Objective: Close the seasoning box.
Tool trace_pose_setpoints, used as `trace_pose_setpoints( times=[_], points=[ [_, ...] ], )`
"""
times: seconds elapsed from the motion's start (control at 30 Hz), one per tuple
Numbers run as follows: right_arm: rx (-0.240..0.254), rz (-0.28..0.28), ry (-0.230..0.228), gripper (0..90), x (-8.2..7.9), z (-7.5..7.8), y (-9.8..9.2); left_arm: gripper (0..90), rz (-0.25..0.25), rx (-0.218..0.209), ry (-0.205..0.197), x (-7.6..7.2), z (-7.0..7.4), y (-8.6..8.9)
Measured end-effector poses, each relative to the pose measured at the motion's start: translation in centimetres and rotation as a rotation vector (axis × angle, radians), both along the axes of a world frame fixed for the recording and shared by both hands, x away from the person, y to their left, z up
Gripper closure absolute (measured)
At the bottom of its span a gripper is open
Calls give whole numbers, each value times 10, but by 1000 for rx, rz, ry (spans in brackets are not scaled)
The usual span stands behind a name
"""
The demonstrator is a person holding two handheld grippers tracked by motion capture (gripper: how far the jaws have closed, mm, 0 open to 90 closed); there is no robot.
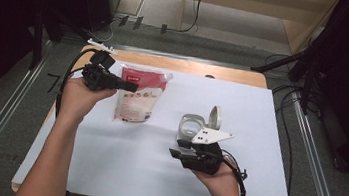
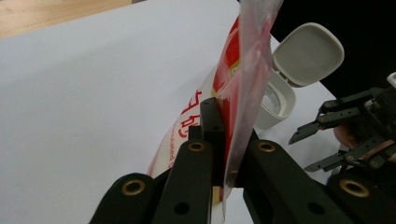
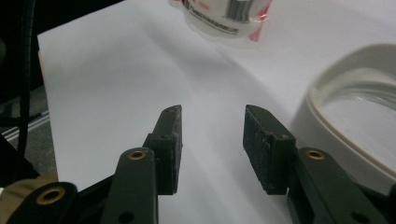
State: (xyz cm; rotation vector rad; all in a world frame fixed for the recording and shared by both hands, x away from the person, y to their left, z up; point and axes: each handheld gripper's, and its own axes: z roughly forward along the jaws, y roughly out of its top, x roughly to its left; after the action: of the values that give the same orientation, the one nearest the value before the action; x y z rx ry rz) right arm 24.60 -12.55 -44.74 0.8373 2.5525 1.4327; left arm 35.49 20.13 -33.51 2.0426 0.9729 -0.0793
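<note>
Red-and-white pouch [image 2: 243,70] with red lettering, pinched in left claw [image 2: 219,140]

Red-and-white printed pouch [image 1: 134,98], off-white container [image 1: 193,128] with grey-beige lid [image 2: 308,53], white sheet [image 1: 154,161], black jaws

In the left gripper view the pouch [image 2: 247,70] runs off the top edge, its lower part hidden behind the left tool [image 2: 222,144]. In the right gripper view the container [image 3: 345,116] is cut off at 3 o'clock, and the pouch's print at 12 o'clock is too blurred to read.
</note>
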Motion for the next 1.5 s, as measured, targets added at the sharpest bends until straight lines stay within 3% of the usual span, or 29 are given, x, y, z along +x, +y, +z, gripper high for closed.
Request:
trace_pose_setpoints(
  times=[0.17,0.33,0.57,0.7,0.9,1.1,1.27,1.33,1.5],
  points=[
    [-9,8,26,579,4,-4,17,900,-8,-6,-15,-8,9,-1],
    [-8,2,67,575,10,-11,30,900,-35,25,-45,-17,18,-6],
    [-33,20,40,583,14,-18,54,900,-40,18,-38,-24,22,-10],
    [-37,1,56,586,18,-20,60,900,-55,30,-37,-26,22,-13],
    [-29,-10,25,559,23,-27,70,900,-61,23,-21,-29,23,-15],
    [-28,-30,23,544,28,-34,79,900,-69,27,-18,-33,26,-17],
    [-11,-60,19,520,32,-39,84,900,-76,5,6,-35,29,-18],
    [3,-46,19,508,34,-42,85,900,-86,7,5,-36,30,-19],
    [12,-78,-85,452,34,-42,89,900,-88,-12,51,-37,31,-19]
  ],
)
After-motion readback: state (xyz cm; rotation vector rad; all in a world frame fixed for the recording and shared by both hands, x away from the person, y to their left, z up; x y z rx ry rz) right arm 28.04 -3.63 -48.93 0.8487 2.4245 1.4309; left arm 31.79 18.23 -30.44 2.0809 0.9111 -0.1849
